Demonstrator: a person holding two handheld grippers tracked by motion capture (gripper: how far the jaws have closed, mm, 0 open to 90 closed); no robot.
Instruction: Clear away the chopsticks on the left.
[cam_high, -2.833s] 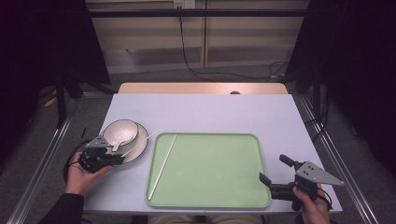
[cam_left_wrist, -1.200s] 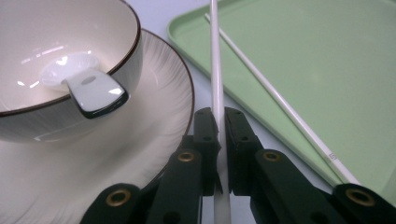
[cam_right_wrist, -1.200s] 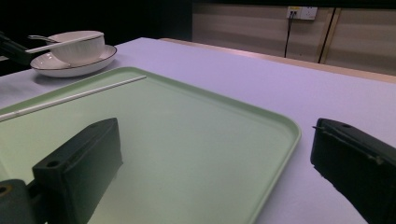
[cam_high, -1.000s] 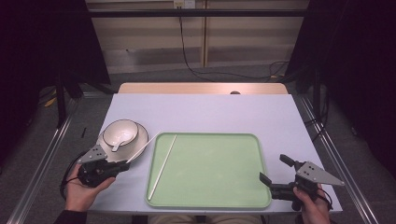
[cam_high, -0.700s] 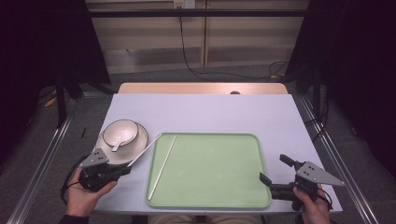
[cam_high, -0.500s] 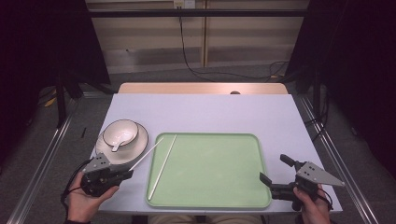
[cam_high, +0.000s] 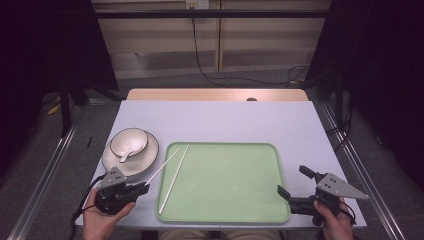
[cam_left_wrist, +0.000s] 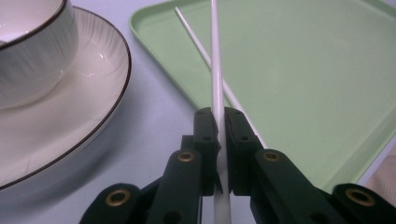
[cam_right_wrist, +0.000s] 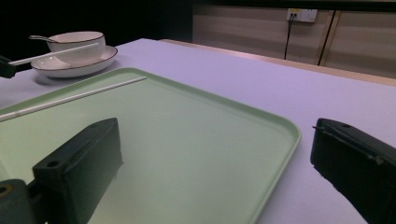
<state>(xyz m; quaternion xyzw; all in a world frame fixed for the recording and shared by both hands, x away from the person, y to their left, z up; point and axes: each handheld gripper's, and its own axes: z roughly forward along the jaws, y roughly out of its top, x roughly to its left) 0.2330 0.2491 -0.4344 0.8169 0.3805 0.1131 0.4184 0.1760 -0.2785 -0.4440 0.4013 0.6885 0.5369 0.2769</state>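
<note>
Lower left, the left gripper (cam_high: 142, 188) pinches a thin white plastic chopstick (cam_high: 162, 168) beside the smooth rounded green tray (cam_high: 280, 185). Lower right, the right gripper (cam_high: 295, 182) gapes empty.

Bowl (cam_high: 129, 142) with spoon (cam_high: 123, 156) on plate (cam_high: 145, 162), left of tray.

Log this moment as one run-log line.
left gripper: shut on chopstick | second chopstick: lying in green tray | right gripper: open, beside tray | bowl: on plate

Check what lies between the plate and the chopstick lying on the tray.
In the high view, the left tongs' held chopstick crosses between plate and tray chopstick.
</note>
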